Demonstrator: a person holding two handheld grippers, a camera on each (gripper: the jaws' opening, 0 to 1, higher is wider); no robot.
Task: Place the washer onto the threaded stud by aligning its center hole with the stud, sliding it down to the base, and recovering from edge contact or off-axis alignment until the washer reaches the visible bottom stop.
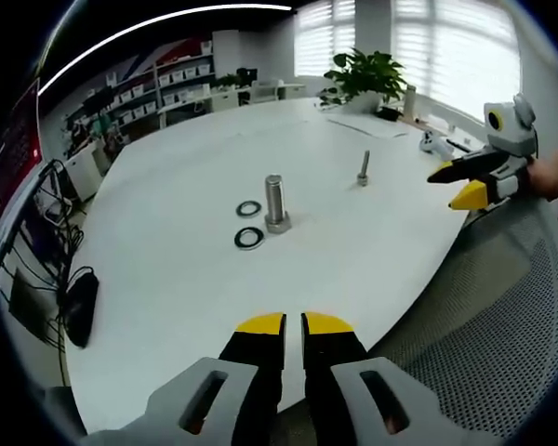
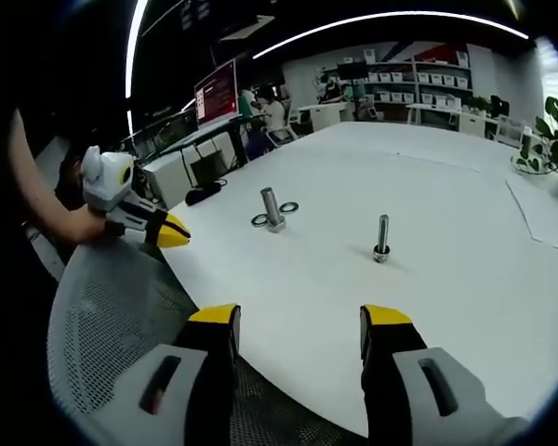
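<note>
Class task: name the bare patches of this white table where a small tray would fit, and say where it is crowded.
Bare patches: between the left claw and the nearest washer; between the thick stud and the thin bolt; beyond both, toward the plant. Crowded: right around the thick stud, where two washers lie close.

In the left gripper view the left claw (image 1: 293, 323) rises from the bottom with its yellow-tipped jaws close together, a narrow slit between them, gripping nothing. At the right of that view the right claw (image 1: 456, 183) comes in, held by a hand (image 1: 545, 175). In the right gripper view the right claw (image 2: 298, 318) has its jaws spread wide apart and empty. At the left of that view the left claw (image 2: 172, 232) points rightward, jaws together, held by a hand (image 2: 84, 226) on a bare forearm.
</note>
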